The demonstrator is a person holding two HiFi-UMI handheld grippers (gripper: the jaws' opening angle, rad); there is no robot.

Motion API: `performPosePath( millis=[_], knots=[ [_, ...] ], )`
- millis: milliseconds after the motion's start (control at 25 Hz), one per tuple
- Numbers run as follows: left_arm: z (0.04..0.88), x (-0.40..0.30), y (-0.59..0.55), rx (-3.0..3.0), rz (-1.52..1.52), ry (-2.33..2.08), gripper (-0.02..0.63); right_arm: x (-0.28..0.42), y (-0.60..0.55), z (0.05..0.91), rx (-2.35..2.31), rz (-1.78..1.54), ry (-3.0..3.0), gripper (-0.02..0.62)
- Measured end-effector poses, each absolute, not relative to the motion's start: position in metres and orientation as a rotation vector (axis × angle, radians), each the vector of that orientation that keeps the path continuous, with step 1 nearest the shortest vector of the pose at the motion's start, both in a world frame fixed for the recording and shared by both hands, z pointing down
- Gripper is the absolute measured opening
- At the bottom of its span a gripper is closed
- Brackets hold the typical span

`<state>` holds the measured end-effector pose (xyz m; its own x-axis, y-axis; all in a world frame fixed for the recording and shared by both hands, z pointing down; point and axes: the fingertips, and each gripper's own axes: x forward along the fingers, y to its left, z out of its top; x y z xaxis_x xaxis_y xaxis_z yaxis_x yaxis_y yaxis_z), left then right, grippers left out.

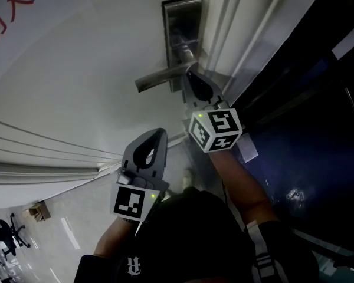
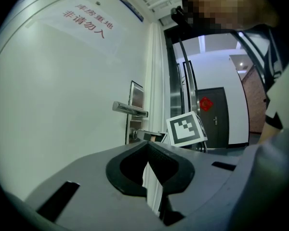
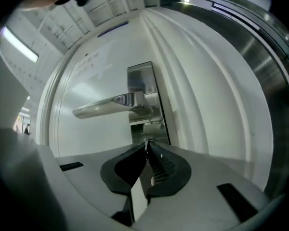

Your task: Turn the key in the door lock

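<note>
Evidently the key stood edge-on at centre frame of the right gripper view, pinched in the closed tips of the right gripper. Its long axis ran straight ahead into the lock plate, under the lever handle. The left gripper, jaws together on nothing, hung lower centre in the head view, farther from the lock.

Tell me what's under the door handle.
Under the handle sits the lower part of the lock plate. The right gripper meets it, fingers closed on a thin metal sliver, probably the key. They cover the keyhole itself.
</note>
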<state>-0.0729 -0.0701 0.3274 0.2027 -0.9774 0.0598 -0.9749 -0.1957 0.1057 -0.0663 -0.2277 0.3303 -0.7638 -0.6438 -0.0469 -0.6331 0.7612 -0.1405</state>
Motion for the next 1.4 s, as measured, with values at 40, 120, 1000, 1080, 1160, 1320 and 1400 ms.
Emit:
performPosePath(
  millis=[40, 120, 1000, 1080, 1160, 1320, 1400],
  knots=[
    [0.327, -0.073, -0.07, 2.341, -0.032, -1.911, 0.006, -0.066, -0.228, 0.331, -1.023, -0.278, 2.829, 0.021],
    [0.327, -0.073, -0.068, 2.343, -0.032, -1.911, 0.006, -0.065, -0.23, 0.332, -0.99, -0.454, 2.765, 0.021],
    [0.321, -0.078, -0.056, 2.367, -0.042, -1.909, 0.006, -0.057, -0.236, 0.347, -0.577, -1.576, 1.957, 0.023],
    [0.32, -0.078, -0.055, 2.37, -0.043, -1.907, 0.006, -0.058, -0.236, 0.348, -0.514, -1.637, 1.874, 0.023],
    [0.32, -0.078, -0.054, 2.372, -0.043, -1.904, 0.006, -0.058, -0.236, 0.348, -0.453, -1.692, 1.786, 0.023],
    [0.321, -0.078, -0.052, 2.375, -0.041, -1.898, 0.006, -0.06, -0.236, 0.349, -0.312, -1.779, 1.595, 0.023],
    [0.321, -0.078, -0.051, 2.378, -0.038, -1.896, 0.006, -0.061, -0.235, 0.349, -0.273, -1.796, 1.555, 0.023]
  ],
)
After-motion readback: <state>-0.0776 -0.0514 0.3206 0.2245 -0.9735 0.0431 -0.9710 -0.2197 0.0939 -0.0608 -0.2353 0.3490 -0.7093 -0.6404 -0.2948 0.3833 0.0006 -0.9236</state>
